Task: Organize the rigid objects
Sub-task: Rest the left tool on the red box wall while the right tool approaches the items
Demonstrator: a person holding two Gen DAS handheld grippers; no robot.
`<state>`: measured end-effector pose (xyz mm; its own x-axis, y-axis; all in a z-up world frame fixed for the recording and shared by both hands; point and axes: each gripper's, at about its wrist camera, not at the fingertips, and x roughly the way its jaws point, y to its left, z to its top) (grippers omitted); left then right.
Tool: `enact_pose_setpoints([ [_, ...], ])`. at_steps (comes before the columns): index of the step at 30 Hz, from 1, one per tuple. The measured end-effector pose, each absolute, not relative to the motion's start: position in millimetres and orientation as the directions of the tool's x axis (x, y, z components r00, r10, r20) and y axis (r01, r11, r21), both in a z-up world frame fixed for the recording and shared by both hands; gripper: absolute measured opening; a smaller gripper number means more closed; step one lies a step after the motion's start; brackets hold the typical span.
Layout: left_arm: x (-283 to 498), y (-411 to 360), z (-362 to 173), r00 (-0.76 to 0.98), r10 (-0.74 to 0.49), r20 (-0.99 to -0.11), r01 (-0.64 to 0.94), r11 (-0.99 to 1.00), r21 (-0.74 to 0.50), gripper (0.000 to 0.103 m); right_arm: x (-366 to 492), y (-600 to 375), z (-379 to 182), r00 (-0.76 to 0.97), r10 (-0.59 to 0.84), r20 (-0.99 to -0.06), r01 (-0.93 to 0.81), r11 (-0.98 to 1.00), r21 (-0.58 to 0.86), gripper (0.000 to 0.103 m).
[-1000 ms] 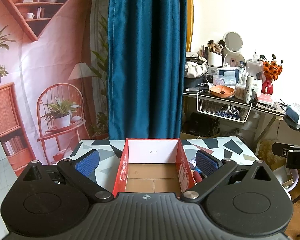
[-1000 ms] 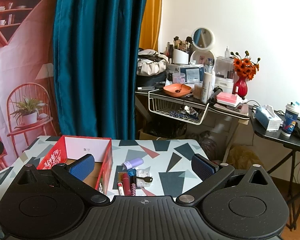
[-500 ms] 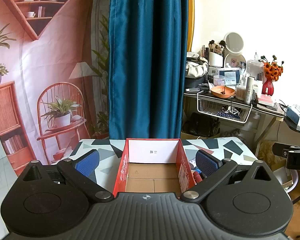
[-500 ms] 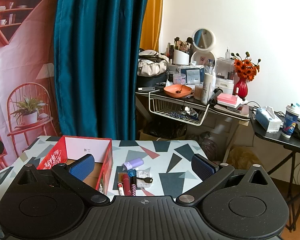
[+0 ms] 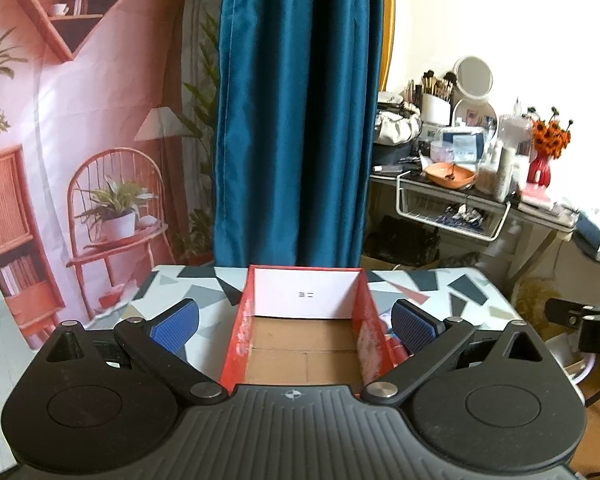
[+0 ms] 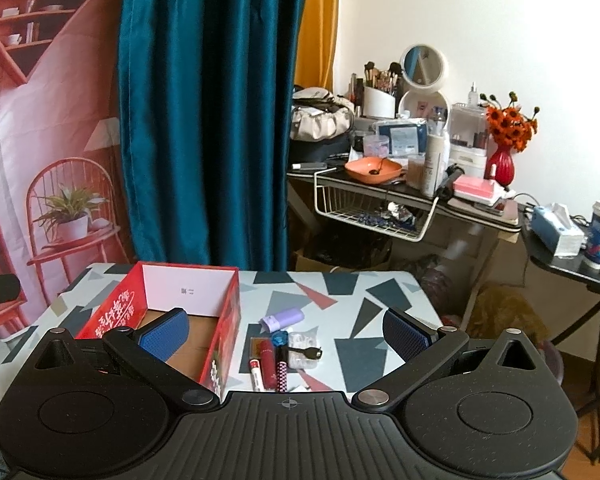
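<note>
An empty red cardboard box (image 5: 236,344) (image 6: 112,312) stands open on the patterned table. My left gripper (image 5: 296,320) hangs open above it, the box between its blue pads. To the right of the box lie small items: a lilac tube (image 6: 282,318), a red lipstick (image 6: 267,362), a white marker (image 6: 255,374), a checked tube (image 6: 282,372), a blue cap (image 6: 279,338) and a clear packet with a black clip (image 6: 304,354). My right gripper (image 6: 286,330) is open above these items, holding nothing.
The table (image 6: 364,320) ends at a blue curtain (image 6: 212,120) behind. A cluttered vanity desk (image 6: 420,192) with a wire basket (image 6: 372,212) stands at the back right. A black side table (image 6: 580,264) holds a tissue box and cup.
Both views have shifted slightly, the left one a little rightward and lower. Both grippers stay open and no object on the table has moved.
</note>
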<state>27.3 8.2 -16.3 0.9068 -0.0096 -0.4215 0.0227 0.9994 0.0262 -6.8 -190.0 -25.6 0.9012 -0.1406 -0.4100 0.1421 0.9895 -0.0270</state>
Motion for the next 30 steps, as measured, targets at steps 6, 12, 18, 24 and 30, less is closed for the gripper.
enact_pose_setpoints([
  [6,53,14,-38,0.898,0.055,-0.437,-0.022,0.997,0.079,0.103,20,-195,-51,0.897,-0.177,-0.404,0.157,0.984,-0.082,0.103],
  [12,83,45,-67,0.871,0.061,-0.488,-0.070,0.998,0.000,0.103,45,-206,-82,0.918,-0.150,-0.367,0.149,0.988,-0.031,0.103],
  [18,112,71,-99,0.832,0.066,-0.551,-0.106,0.993,-0.042,0.103,77,-220,-117,0.898,-0.137,-0.418,0.156,0.988,0.012,0.103],
  [24,140,81,-124,0.789,0.071,-0.610,-0.100,0.995,-0.014,0.102,106,-228,-154,0.864,-0.071,-0.499,0.118,0.991,0.064,0.103],
  [30,159,90,-142,0.783,0.028,-0.621,-0.065,0.997,-0.037,0.096,126,-235,-180,0.832,-0.061,-0.552,0.136,0.986,0.096,0.103],
])
